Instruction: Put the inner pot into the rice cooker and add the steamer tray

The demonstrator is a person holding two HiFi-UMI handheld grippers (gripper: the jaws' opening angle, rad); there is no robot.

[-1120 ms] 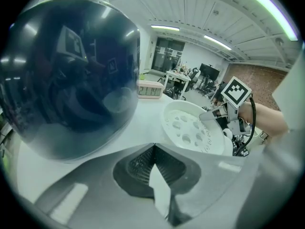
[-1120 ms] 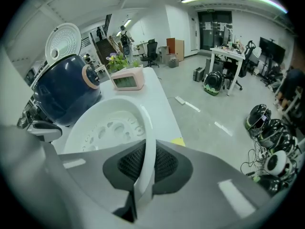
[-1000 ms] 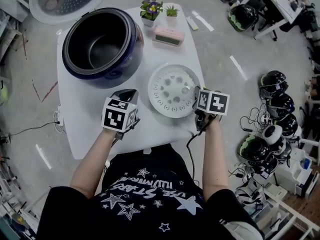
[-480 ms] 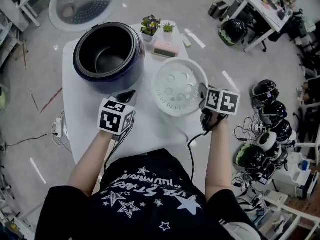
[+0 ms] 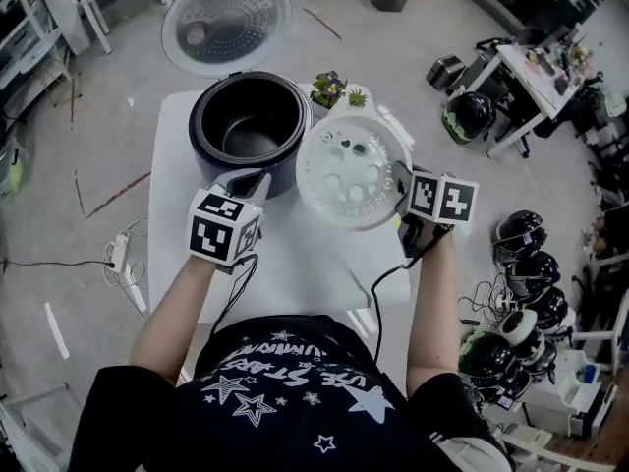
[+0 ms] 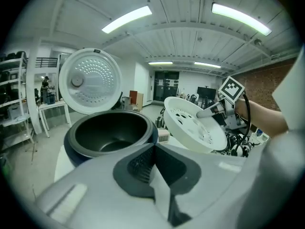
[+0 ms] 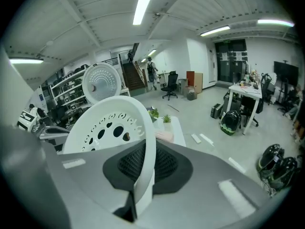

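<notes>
Holding steamer tray [image 5: 354, 170] clamped in right tool [image 7: 143, 156]; left tool [image 6: 154, 148] closed, empty. Inner pot [image 5: 251, 131] seated; tray pending.

The rice cooker [image 5: 248, 131] stands far left on the worktop [image 5: 295, 273]; the steamer tray [image 5: 352, 170] is just right of it, with potted plants [image 5: 329, 88] behind.

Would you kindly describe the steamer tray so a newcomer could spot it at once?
On the white table stands a dark rice cooker. Just right of it, the right gripper holds the steamer tray tilted in the air by its rim. It alone is a shallow white dish pierced with holes.
</notes>
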